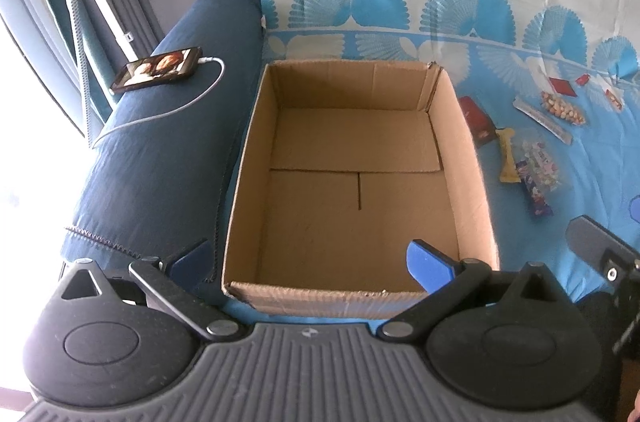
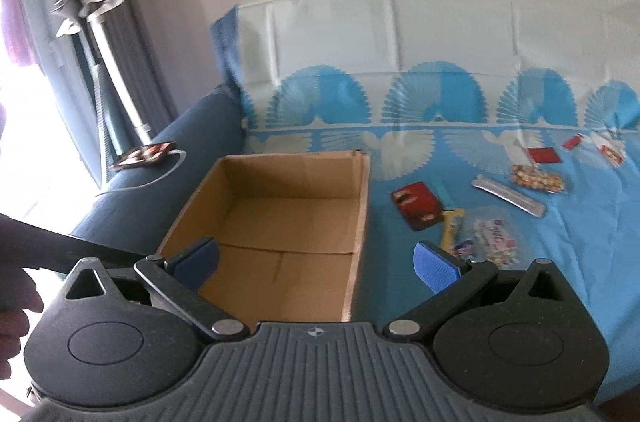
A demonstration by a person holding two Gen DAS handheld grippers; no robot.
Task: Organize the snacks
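One cardboard box (image 1: pixel 352 174) sits empty at the centre of the left wrist view, its open top turned up, apparently placed there to receive the snacks. It rests on the blue patterned sofa cover (image 2: pixel 440 262), against the dark blue armrest (image 1: pixel 160 142).

About nine snack packets lie scattered right of the box, none inside it:
- one red packet (image 2: pixel 418 204) nearest the box
- one yellow bar (image 1: pixel 507 154)
- one clear bag of sweets (image 2: pixel 494 240)
- one silver stick pack (image 2: pixel 508 200)
- one bag of nuts (image 1: pixel 562 107)
- several small red-and-white ones in the upper right, too small to count surely

The left hand-held gripper (image 1: pixel 312 262) hangs spread over the box's near edge, holding nothing. The right hand-held gripper (image 2: pixel 316 260) is likewise spread and empty, aimed between box and snacks, probably ready to reach.

One phone (image 1: pixel 158 68) on its cable lies on the armrest, upper left.
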